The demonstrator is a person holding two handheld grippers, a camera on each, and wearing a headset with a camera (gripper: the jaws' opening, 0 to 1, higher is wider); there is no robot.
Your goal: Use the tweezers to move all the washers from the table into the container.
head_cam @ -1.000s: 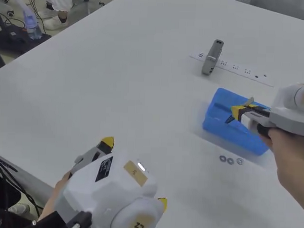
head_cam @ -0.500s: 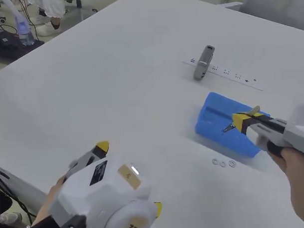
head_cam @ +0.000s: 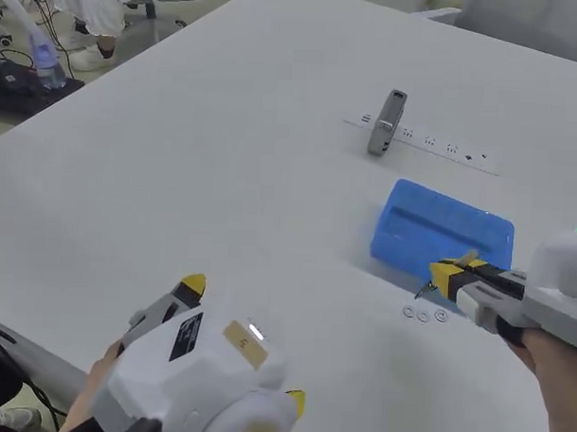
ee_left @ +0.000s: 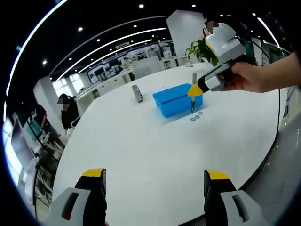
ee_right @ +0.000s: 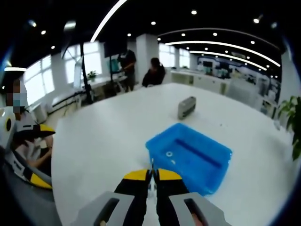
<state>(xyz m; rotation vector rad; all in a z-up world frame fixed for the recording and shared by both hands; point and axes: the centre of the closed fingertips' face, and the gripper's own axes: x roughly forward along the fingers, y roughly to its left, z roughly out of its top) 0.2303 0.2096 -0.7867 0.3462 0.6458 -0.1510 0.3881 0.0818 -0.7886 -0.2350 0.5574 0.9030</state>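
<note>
At the counter's (head_cam: 223, 176) near left edge, the left tongs (ee_left: 155, 180) are released, jaws spread wide. Farther right, the right tongs (head_cam: 450, 272) are clenched on the tweezers (head_cam: 425, 290), whose tip points down just beside three washers (head_cam: 423, 315) lying in a row on the counter. Just beyond them sits the blue container (head_cam: 440, 226), with one washer (ee_right: 169, 153) inside. Farther still, a gray device (head_cam: 387, 122) lies across a power strip (head_cam: 443, 146).
</note>
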